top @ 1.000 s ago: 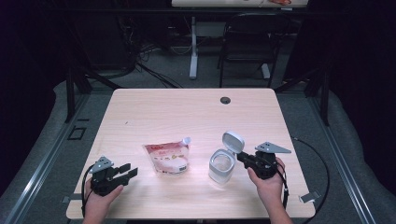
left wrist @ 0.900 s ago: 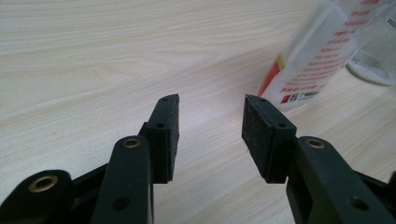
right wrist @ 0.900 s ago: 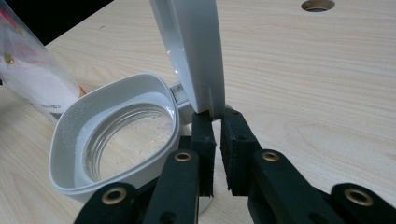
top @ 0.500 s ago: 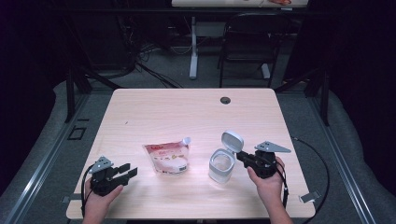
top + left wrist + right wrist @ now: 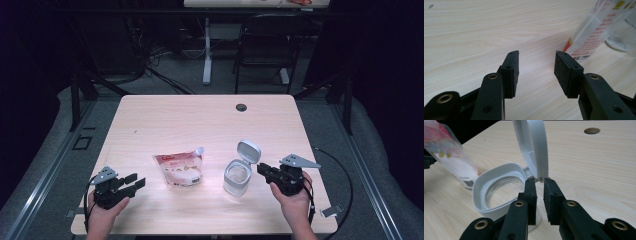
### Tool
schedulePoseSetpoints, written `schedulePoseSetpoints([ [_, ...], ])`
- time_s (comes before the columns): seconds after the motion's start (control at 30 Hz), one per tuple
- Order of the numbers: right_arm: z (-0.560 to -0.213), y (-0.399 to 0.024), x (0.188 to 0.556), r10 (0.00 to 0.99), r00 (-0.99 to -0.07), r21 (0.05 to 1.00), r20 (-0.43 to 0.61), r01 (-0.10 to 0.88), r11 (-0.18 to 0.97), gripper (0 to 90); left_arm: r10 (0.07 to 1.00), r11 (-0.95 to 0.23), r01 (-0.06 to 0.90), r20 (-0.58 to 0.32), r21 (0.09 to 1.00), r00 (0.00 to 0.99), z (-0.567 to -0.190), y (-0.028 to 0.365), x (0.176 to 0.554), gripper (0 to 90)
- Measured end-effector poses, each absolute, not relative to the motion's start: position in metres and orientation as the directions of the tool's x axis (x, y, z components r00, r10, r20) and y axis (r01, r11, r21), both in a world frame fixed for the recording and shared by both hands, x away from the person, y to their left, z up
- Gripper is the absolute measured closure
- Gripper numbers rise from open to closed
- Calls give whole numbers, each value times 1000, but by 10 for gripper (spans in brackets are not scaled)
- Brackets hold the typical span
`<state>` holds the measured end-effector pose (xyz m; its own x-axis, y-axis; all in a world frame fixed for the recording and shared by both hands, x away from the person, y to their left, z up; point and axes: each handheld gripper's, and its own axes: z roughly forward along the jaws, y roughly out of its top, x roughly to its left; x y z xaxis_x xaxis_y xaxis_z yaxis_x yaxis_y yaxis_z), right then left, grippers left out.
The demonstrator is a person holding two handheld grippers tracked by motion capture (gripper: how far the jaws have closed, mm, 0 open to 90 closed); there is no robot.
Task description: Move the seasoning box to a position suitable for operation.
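Observation:
A clear jar [image 5: 235, 178] with a white collar stands right of the table's middle, its flip lid [image 5: 248, 150] raised. In the right gripper view the lid [image 5: 530, 145] rises upright behind the jar [image 5: 499, 190]. My right gripper [image 5: 260, 169] [image 5: 539, 182] sits at the lid's lower edge; its jaws have just been opening and a narrow gap shows between the pads, with nothing gripped. A red and white spouted pouch [image 5: 179, 169] [image 5: 596, 27] lies left of the jar. My left gripper [image 5: 137, 183] [image 5: 536, 58] rests open near the front left, holding nothing.
The light wooden table [image 5: 200, 120] has a round cable hole [image 5: 241, 107] [image 5: 591, 130] near its far edge. Beyond the table stand a chair [image 5: 264, 50] and a desk leg [image 5: 207, 50] on dark floor. A cable [image 5: 345, 175] loops off the table's right edge.

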<state>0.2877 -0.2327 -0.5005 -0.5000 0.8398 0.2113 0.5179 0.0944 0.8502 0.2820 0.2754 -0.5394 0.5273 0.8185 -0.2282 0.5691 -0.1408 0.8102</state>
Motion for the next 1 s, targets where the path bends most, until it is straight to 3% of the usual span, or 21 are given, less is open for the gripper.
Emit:
schedulePoseSetpoints([
  [0.37, -475, -218, 280, 804, -573, 870, 158, 466, 161, 790, 799, -144, 553, -233, 820, 554, -514, 268, 281, 533],
  [0.7, -453, -195, 282, 749, -654, 878, 104, 414, 240, 682, 770, -144, 516, -232, 844, 595, -482, 259, 281, 506],
  [1.0, -443, -172, 291, 735, -677, 892, 41, 356, 278, 594, 751, -162, 478, -207, 864, 628, -462, 253, 285, 544],
])
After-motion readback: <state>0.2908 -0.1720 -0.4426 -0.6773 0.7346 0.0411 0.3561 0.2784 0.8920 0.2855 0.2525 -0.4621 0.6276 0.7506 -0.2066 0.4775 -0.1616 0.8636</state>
